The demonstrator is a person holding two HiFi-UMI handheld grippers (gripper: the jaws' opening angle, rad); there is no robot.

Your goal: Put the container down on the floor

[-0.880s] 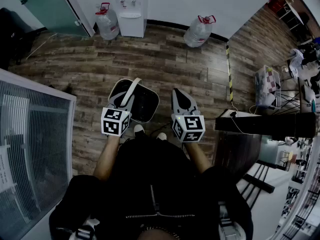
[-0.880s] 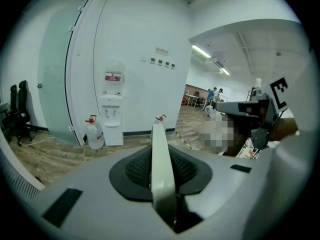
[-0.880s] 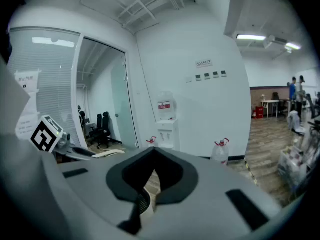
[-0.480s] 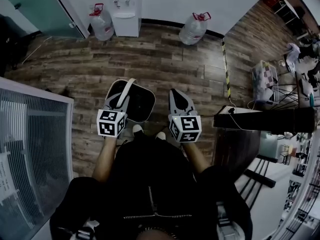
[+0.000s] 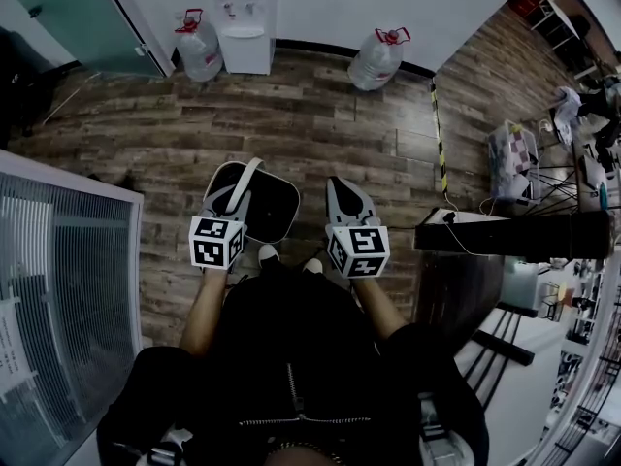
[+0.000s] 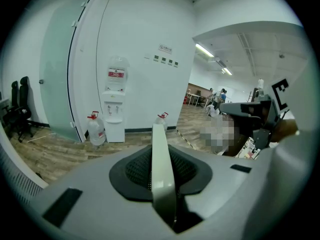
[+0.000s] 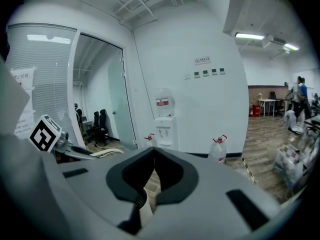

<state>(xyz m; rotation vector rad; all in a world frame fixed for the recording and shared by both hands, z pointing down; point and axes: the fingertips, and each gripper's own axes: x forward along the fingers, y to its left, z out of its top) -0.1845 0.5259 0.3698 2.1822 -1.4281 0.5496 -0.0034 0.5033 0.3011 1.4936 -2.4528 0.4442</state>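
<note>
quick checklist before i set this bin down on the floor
1. Grip: ok. The left gripper has its jaws shut on the container's white handle.
2. Other gripper out of the way: ok. The right gripper has its jaws together with nothing in them, and sits beside the container, apart from it.
3. Landing spot: ok. The wood floor around the container is bare, and the water bottles stand far off by the wall.
4. Feet clear: cannot tell. A shoe tip shows right at the container's near edge.
5. Height above the floor: cannot tell from these views.
</note>
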